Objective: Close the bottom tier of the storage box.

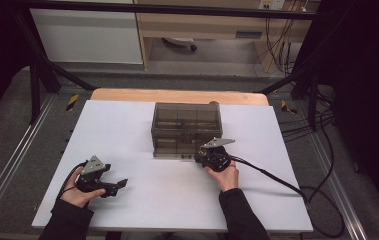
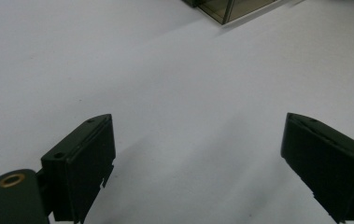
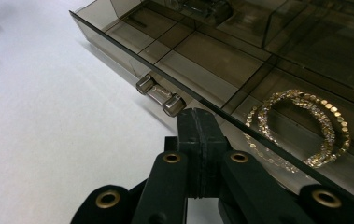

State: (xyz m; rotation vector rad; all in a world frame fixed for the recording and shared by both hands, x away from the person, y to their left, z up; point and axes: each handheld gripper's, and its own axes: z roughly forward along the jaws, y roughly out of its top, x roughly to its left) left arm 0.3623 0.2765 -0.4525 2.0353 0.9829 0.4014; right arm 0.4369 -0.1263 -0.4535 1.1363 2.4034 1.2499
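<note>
A smoky transparent drawer box (image 1: 187, 125) stands at the middle back of the white table top (image 1: 127, 130). Its lower drawer (image 3: 118, 42) is pulled out a little and has a short metal handle (image 3: 160, 95) on its front. A coil of gold bracelets (image 3: 300, 126) lies in one drawer compartment. My right gripper (image 1: 200, 157) is shut with nothing between its jaws. Its tip (image 3: 195, 126) sits against the drawer's front edge, just right of the handle. My left gripper (image 1: 120, 184) rests low over the table at the front left, and its jaws (image 2: 198, 163) stand wide open over bare surface.
A corner of the box (image 2: 226, 7) shows far ahead of the left gripper. A black cable (image 1: 277, 177) trails from the right gripper across the table's right side. A wooden strip (image 1: 177, 95) edges the table behind the box.
</note>
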